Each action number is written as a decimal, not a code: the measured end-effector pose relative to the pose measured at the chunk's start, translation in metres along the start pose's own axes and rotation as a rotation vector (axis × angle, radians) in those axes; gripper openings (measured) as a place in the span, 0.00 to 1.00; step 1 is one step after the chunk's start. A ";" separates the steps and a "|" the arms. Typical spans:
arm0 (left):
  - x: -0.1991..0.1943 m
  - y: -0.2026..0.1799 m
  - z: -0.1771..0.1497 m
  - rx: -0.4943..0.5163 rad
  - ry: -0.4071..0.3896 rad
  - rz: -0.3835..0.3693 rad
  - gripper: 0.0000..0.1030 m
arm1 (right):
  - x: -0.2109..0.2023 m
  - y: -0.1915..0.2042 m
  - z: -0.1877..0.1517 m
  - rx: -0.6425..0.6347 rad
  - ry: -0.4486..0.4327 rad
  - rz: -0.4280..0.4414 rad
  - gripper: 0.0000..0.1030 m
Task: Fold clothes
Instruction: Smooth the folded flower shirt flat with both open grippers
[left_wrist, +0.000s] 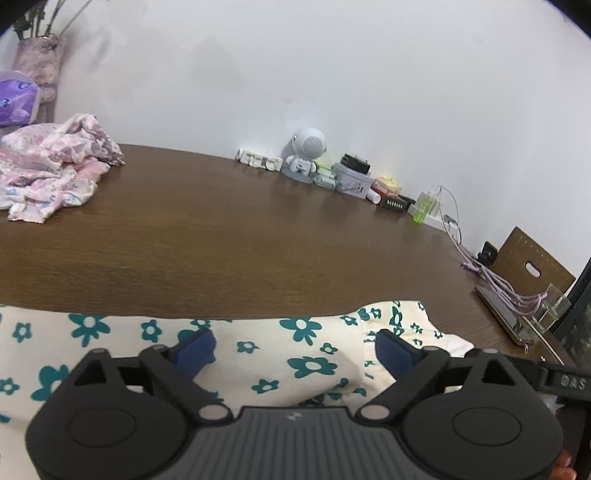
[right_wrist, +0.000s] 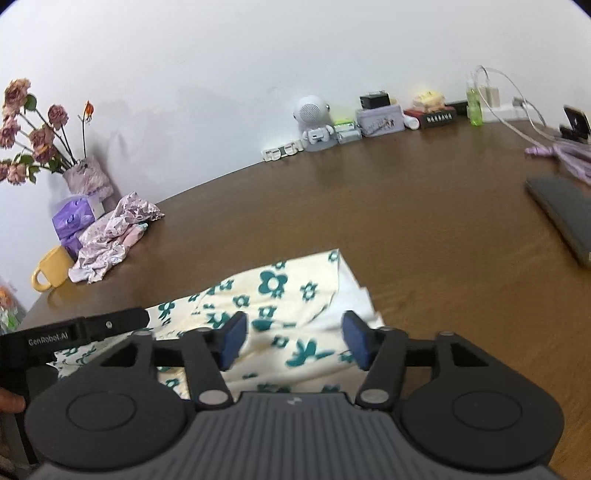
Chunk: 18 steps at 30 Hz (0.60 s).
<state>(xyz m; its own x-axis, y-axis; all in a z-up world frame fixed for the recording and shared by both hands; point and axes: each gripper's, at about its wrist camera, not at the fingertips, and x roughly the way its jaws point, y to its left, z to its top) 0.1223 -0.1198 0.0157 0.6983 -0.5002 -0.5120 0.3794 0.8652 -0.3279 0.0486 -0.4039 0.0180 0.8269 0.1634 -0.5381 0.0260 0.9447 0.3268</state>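
1. The cloth (left_wrist: 258, 354) is spread on the table (left_wrist: 258, 236), near its front edge
2. The left gripper (left_wrist: 295, 345) is held wide open over it, nothing gripped
3. The right gripper (right_wrist: 294, 341) is likewise parted, nothing clamped

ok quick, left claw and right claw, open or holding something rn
left claw: open, holding nothing, over the flowered garment
right claw: open, holding nothing, over the same garment

The black strap (right_wrist: 74, 332) at the left edge of the right wrist view reads "GenRobot.AI". In the left wrist view, another black strap (left_wrist: 569, 382) shows "DAS".
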 end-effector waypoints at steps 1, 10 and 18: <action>-0.004 0.001 0.000 -0.003 -0.010 0.001 0.97 | -0.001 0.001 -0.003 0.004 -0.006 0.005 0.78; -0.049 0.014 -0.014 0.001 -0.085 0.064 1.00 | -0.013 0.036 -0.012 -0.097 -0.057 0.032 1.00; -0.080 0.045 -0.014 -0.023 -0.133 0.158 0.98 | -0.005 0.082 -0.023 -0.204 -0.051 0.046 1.00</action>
<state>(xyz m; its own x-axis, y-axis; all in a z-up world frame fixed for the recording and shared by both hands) 0.0754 -0.0416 0.0306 0.8227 -0.3480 -0.4496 0.2460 0.9308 -0.2703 0.0335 -0.3207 0.0298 0.8522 0.1979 -0.4844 -0.1225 0.9755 0.1829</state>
